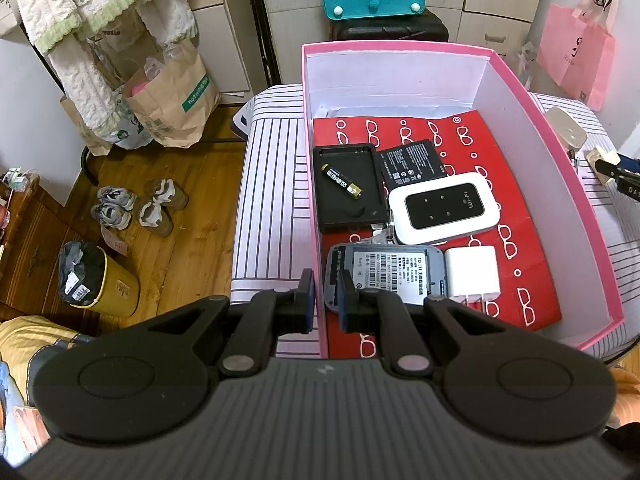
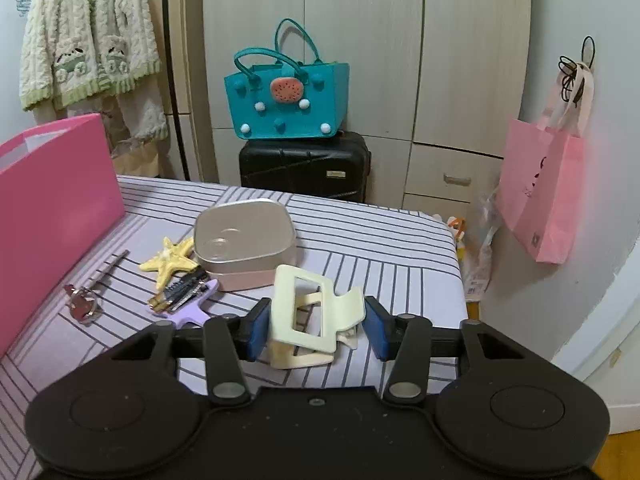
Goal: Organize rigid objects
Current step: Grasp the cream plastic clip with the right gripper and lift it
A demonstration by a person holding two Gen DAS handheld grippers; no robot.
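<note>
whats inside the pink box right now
Inside the pink box, on a red patterned sheet: a black tray holding a battery, a white wifi router, a black battery pack, a grey device and a white charger. The sheet covers the floor beneath it.

Looked down the left gripper: matte black plastic throughout, with two big round discs at the shoulders, each ringed by a faint circle. Had triangular cut-outs in the outer arms and dull silver pivot pins on the inner links. Wore thin blue pads on the finger faces. Carried a ribbed grey body in the middle, stamped with a small pale bolt-like mark.

Over to the right gripper: same black build, same discs, cut-outs and silver pins. Showed brighter, thicker blue pads. Had a smooth dark body, speckled with dust, with one small screw at centre.
</note>
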